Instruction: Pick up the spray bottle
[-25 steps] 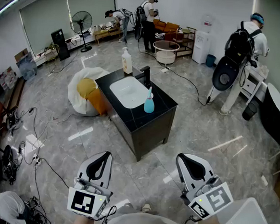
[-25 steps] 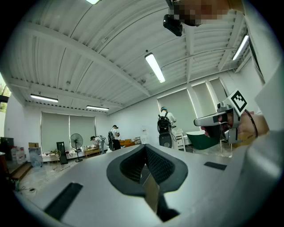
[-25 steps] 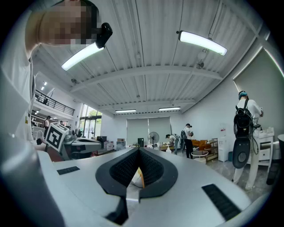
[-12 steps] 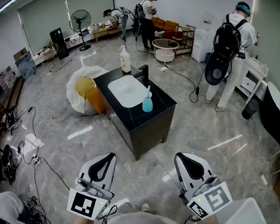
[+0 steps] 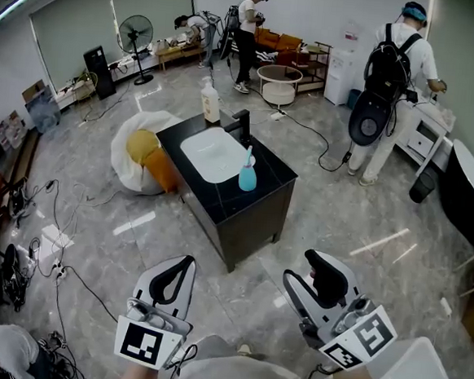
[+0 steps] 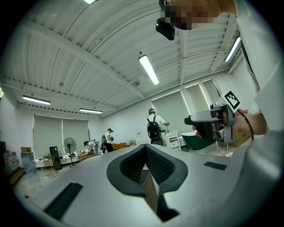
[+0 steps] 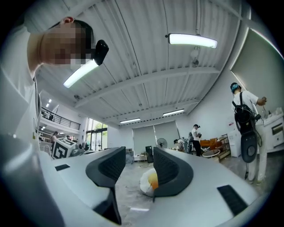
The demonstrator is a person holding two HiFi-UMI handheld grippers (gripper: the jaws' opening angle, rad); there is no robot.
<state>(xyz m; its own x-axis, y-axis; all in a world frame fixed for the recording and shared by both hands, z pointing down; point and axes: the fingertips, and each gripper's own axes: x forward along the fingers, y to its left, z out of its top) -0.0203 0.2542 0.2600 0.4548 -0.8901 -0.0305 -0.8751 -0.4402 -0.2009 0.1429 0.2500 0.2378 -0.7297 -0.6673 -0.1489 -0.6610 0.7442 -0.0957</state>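
Observation:
A light blue spray bottle [image 5: 247,174] stands on the black sink cabinet [image 5: 256,202] in the middle of the room, beside the white basin [image 5: 211,153]. Both grippers are held low at the bottom of the head view, well short of the cabinet. My left gripper [image 5: 173,274] has its jaws pressed together with nothing between them [image 6: 145,170]. My right gripper [image 5: 314,282] has its jaws opening, with a clear gap and nothing between them [image 7: 138,170].
A soap dispenser bottle [image 5: 208,104] stands at the cabinet's far end by a black tap [image 5: 243,124]. A white and yellow beanbag [image 5: 144,158] lies left of the cabinet. Cables run over the grey floor at left. Several people stand at the back, one with a backpack [image 5: 387,82] at right.
My right gripper's jaws have gone from pressed together to spread apart. The person with the backpack has shifted and turned at the right. The head view has crept slightly toward the cabinet.

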